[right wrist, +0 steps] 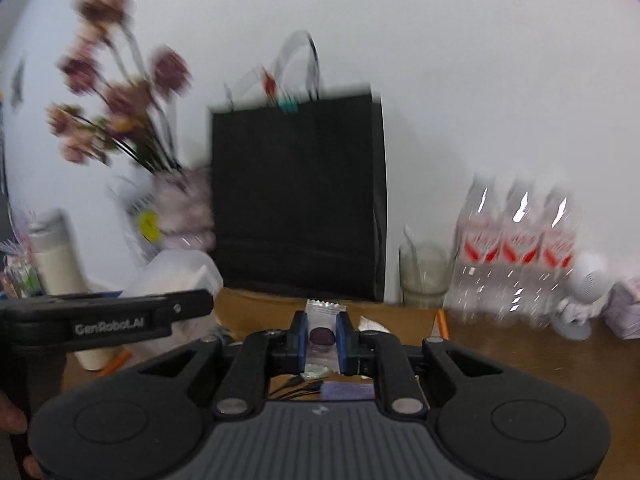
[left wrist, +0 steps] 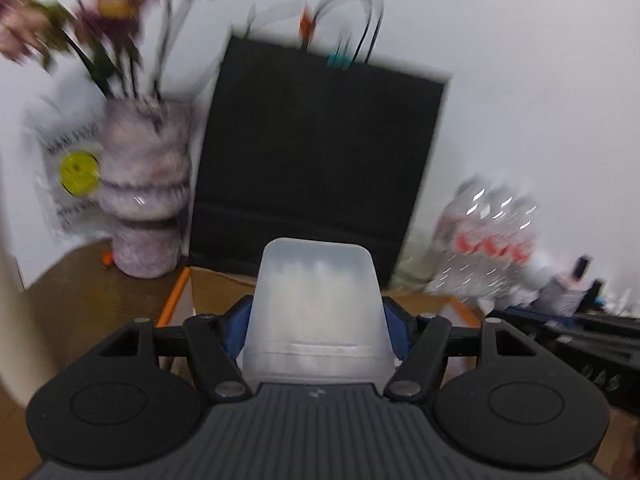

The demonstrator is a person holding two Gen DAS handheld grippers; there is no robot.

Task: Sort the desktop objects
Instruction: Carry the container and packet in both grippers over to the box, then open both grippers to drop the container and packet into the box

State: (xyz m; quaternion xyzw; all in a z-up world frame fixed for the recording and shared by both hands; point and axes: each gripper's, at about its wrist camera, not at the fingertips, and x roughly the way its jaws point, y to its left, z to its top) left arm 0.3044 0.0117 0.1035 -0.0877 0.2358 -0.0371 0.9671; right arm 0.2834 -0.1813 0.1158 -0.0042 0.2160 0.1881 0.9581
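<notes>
Left gripper (left wrist: pixel 318 320): jaws were set wide, blue pads pressed against both sides of a frosted plastic tub (left wrist: pixel 316 312). The tub was gripped between them and carried above the wooden desk (left wrist: pixel 80 300), in front of a black bag (left wrist: pixel 320 160). In the right wrist view the same tub (right wrist: pixel 176 280) was seen at left, beyond the left gripper's black body, which was marked with white lettering.

Right gripper (right wrist: pixel 323 340): jaws were drawn nearly together on a small clear sachet (right wrist: pixel 322 332). A dark round item was seen inside the wrapper, between the blue pads. The sachet's crimped top edge stood clear above the fingertips (right wrist: pixel 300 328). It was held off the desk, over an open cardboard box (right wrist: pixel 260 312) with an orange edge.

Surroundings, all blurred: a vase (left wrist: pixel 144 196) of dried flowers was noted left of the bag, with a yellow-stickered packet beside it. A shrink-wrapped pack of water bottles (right wrist: pixel 516 256) stood right of the bag against the white wall. A glass cup (right wrist: pixel 424 276) was seen between bag and bottles. Part of a hand (right wrist: pixel 12 420) was visible at the lower left edge.
</notes>
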